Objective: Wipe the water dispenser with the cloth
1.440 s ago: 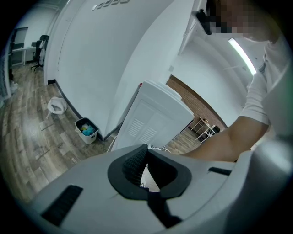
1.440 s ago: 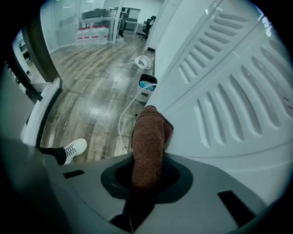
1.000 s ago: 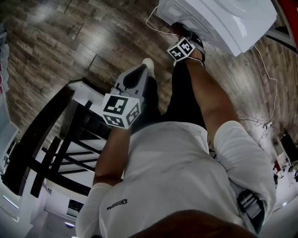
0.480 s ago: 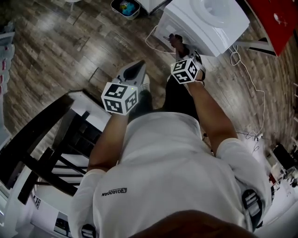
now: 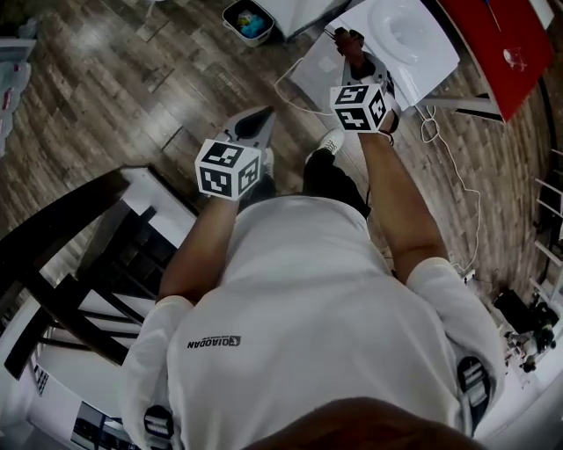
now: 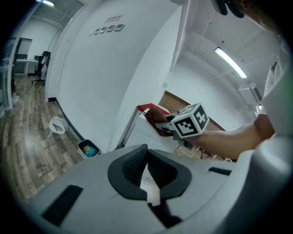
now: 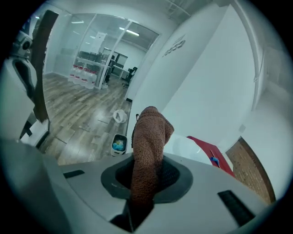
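Note:
The white water dispenser (image 5: 413, 39) stands at the top right of the head view. My right gripper (image 5: 347, 40) is against its front upper edge, shut on a brown knitted cloth (image 7: 149, 137) that sticks up from between the jaws. In the left gripper view the right gripper's marker cube (image 6: 191, 120) shows beside the dispenser (image 6: 144, 130). My left gripper (image 5: 260, 116) hangs over the wooden floor, left of the dispenser and apart from it. Its jaws (image 6: 145, 154) are shut with nothing between them.
A red table (image 5: 501, 39) stands right of the dispenser. A small bin (image 5: 245, 19) with blue contents sits on the floor to its left. A white cable (image 5: 440, 132) loops over the floor. A black-and-white rack (image 5: 79, 255) is at the left.
My right gripper has risen with the cloth from the dispenser's lower edge to its upper front. The head view has swung, so the dispenser's top now shows. The left gripper stays shut.

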{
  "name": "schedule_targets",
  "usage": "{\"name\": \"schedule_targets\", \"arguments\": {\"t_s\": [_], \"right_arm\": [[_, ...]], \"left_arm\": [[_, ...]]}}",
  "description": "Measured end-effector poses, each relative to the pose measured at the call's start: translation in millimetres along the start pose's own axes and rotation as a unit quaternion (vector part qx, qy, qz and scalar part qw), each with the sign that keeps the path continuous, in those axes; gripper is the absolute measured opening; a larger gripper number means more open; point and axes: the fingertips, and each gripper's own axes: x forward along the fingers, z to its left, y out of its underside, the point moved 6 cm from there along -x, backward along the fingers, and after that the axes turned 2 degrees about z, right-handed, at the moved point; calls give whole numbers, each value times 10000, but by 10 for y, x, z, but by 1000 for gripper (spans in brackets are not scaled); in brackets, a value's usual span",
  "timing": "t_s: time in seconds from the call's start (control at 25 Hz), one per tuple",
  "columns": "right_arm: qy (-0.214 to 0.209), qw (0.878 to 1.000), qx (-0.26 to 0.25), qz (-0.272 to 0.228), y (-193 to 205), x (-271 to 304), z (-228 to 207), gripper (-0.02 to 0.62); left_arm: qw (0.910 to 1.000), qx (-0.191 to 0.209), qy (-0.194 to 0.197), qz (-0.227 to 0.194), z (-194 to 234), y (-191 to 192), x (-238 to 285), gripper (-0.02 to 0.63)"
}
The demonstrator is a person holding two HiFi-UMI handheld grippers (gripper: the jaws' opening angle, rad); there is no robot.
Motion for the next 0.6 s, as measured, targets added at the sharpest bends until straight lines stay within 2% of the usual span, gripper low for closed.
{"name": "schedule_targets", "arguments": {"t_s": [0.28, 0.6], "right_arm": [[154, 9995, -156, 209, -56, 205, -1, 52], [52, 9984, -384, 402, 38, 418, 271, 52]], "left_arm": [[9999, 28, -5, -125, -7, -27, -79, -3], [9995, -143, -186, -190, 149, 62, -128, -3]]}}
